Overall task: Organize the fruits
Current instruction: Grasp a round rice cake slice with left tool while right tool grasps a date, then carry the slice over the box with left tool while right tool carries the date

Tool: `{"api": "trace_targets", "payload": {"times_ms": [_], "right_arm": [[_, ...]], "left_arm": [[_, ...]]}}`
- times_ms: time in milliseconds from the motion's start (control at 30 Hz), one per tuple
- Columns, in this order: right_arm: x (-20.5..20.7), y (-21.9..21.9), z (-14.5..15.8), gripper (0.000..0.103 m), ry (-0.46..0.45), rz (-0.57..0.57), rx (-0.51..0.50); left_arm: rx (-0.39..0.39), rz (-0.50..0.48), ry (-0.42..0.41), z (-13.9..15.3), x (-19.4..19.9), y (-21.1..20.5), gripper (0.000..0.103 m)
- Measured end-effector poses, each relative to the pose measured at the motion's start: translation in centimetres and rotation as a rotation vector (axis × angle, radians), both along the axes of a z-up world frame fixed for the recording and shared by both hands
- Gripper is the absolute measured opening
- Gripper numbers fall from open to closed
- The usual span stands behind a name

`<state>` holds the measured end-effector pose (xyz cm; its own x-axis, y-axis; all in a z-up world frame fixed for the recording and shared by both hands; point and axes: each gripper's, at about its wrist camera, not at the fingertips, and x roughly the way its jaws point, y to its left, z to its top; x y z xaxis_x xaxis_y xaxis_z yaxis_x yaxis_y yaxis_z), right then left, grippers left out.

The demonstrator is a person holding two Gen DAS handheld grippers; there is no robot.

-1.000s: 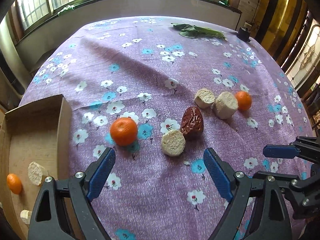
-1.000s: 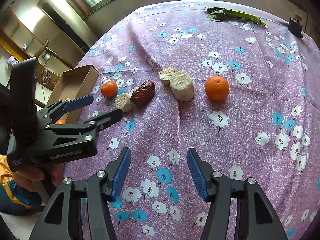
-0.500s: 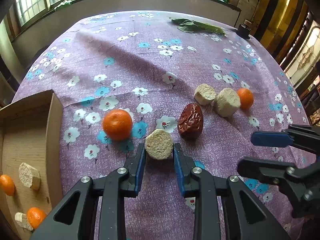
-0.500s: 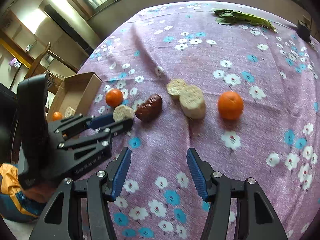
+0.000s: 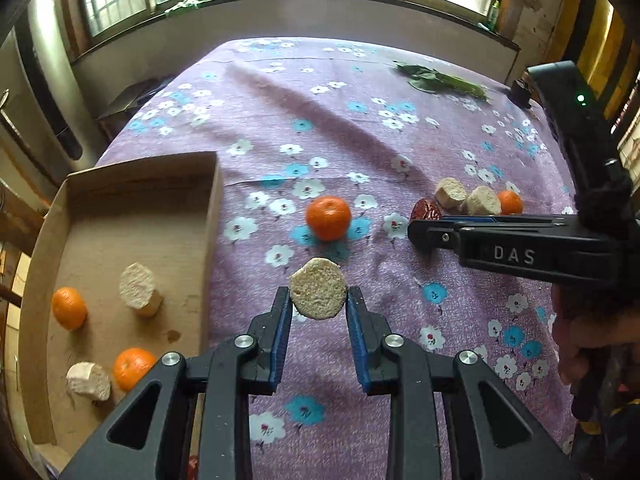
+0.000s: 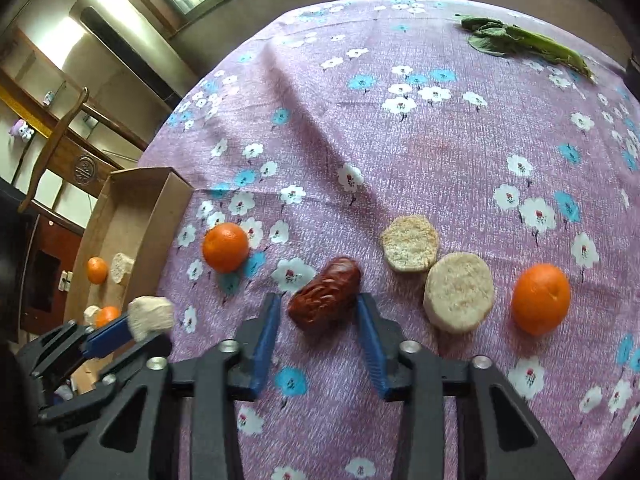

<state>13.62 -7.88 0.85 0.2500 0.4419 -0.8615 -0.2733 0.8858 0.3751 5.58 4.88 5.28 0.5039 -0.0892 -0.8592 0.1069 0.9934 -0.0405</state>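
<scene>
**Beige slice could slip before the box**

Beige cut fruit slice (image 5: 318,294) sits pinched in my left tool (image 5: 317,303), above the bench (image 5: 400,148). My right tool (image 6: 318,312) straddles the red date (image 6: 325,295), unclenched. Slipping risk: thin edge grip, cardboard box (image 5: 212,216) wall nearby.

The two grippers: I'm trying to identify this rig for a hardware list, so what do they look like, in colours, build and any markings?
Both are the same build: matte black plastic frames with triangular cut-outs and silver round bolts at the joints. The left gripper and right gripper each have two blue ribbed finger pads. The right one's side reads "DAS" in pale letters, and a green light glows on its black upright body. No cables or sleeves show.
</scene>
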Motion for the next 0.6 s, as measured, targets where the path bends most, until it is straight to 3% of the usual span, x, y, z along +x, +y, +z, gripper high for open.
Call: {"api": "trace_targets", "payload": {"times_ms": [267, 600], "right_arm": [[-1.9, 0.4, 1.3, 0.037, -0.012, 0.079, -0.036], [-6.0, 0.3, 4.5, 0.037, -0.045, 0.106, 0.040]], "left_arm": [[0.006, 0.059, 0.010, 0.5, -1.6, 1.8, 0.026], [0.021, 0.080, 0.014, 0.9, -2.7, 2.9, 0.026]]}}
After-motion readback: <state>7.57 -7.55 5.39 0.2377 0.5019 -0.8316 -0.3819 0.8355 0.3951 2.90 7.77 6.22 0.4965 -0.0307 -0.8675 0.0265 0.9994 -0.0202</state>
